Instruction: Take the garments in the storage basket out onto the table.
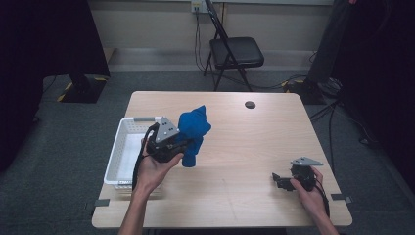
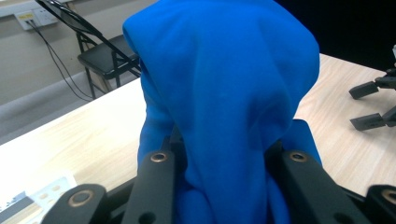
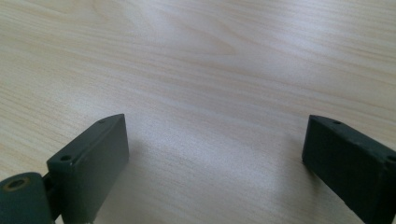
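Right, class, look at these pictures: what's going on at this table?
A person works with a gripper in each hand. The left gripper is shut on a bunched blue cloth, held up just right of the white basket at the table's left side. The right gripper rests near the table's right front edge with its jaws open and nothing between them. A small dark disc lies near the far edge.

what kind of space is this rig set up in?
Probably a lab or recording room, not a home: a bare wooden table on grey carpet, a folding chair by a wall outlet, and black curtains with stands and loose cables at the sides.
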`<action>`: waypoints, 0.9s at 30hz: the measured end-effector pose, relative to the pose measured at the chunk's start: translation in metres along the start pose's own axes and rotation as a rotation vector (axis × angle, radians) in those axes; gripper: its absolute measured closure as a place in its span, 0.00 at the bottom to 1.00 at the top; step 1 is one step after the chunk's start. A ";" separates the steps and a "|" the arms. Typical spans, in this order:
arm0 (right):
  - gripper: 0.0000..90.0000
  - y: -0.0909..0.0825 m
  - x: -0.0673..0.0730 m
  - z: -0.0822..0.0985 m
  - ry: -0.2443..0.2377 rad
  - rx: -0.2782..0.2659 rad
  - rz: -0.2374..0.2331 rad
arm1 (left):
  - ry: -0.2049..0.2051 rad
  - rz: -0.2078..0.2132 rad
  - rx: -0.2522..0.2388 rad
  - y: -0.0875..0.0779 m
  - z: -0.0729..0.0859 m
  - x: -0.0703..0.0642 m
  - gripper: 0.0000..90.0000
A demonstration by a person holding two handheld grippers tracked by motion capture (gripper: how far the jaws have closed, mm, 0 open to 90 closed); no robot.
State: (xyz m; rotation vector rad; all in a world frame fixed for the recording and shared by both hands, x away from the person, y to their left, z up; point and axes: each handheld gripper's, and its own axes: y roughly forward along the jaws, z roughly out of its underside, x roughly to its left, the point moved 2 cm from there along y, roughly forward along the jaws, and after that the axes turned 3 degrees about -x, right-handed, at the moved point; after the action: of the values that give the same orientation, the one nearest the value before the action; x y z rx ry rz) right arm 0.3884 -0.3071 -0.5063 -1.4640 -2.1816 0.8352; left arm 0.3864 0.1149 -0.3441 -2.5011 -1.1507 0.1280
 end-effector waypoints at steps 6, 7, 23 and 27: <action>0.07 0.000 0.000 0.000 -0.001 0.000 0.000 | -0.001 0.021 0.007 0.011 0.002 -0.008 0.77; 0.07 0.000 0.000 0.000 0.000 0.000 0.000 | 0.009 0.018 0.009 0.013 0.002 -0.010 0.77; 0.07 0.000 0.000 0.000 0.001 0.000 0.002 | 0.018 0.050 0.040 0.037 0.010 -0.029 0.77; 0.07 0.000 0.000 0.000 0.000 0.000 0.002 | 0.023 0.067 0.065 0.047 0.015 -0.036 0.77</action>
State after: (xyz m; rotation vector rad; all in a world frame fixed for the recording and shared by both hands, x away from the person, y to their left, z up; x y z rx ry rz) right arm 0.3883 -0.3070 -0.5063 -1.4662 -2.1803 0.8354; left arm 0.3924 0.0650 -0.3786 -2.4786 -1.0373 0.1523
